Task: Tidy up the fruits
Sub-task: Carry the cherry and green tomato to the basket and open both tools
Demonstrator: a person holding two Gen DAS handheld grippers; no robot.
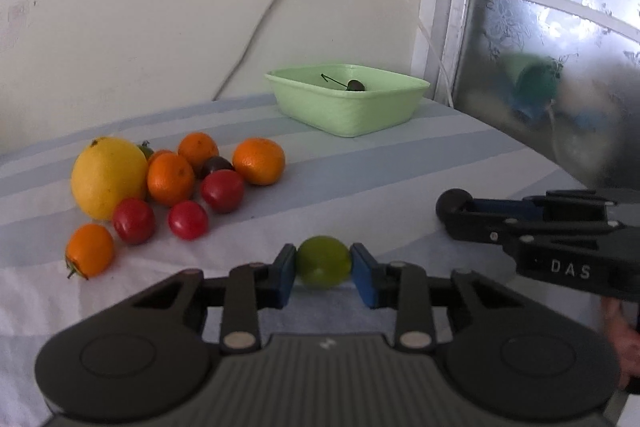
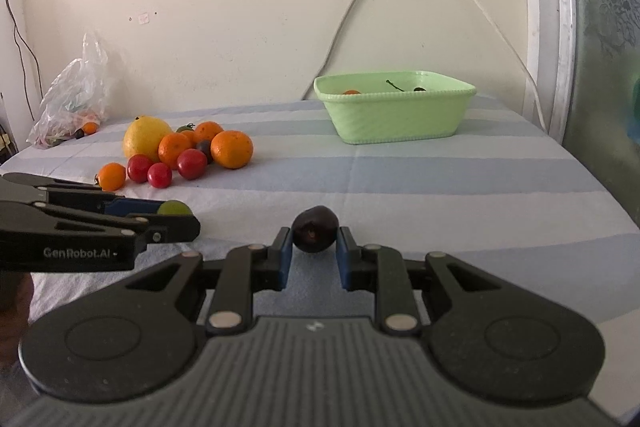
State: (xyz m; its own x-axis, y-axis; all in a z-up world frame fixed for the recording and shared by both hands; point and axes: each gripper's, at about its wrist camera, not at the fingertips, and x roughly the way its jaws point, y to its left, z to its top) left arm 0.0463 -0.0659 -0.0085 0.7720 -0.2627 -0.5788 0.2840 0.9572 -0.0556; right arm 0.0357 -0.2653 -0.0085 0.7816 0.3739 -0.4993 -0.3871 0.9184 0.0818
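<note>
Both grippers carry fruit

Left wrist view shows the left gripper [image 1: 323,267] clamped on a green grape [image 1: 323,261], its blue pads pressing both sides. To its right the right gripper [image 1: 454,207] holds a dark cherry [image 2: 314,228], pinched between its pads just above the striped cloth [image 2: 440,179]. On the far left lies a pile of fruit: 1 lemon [image 1: 108,182], several oranges [image 1: 259,161] and 3 red tomatoes [image 1: 188,220]. At the far right stands a green basket [image 2: 394,121] with a stemmed cherry [image 1: 355,85] inside. A plastic bag [image 2: 72,95] sits at the far left by the wall.
</note>
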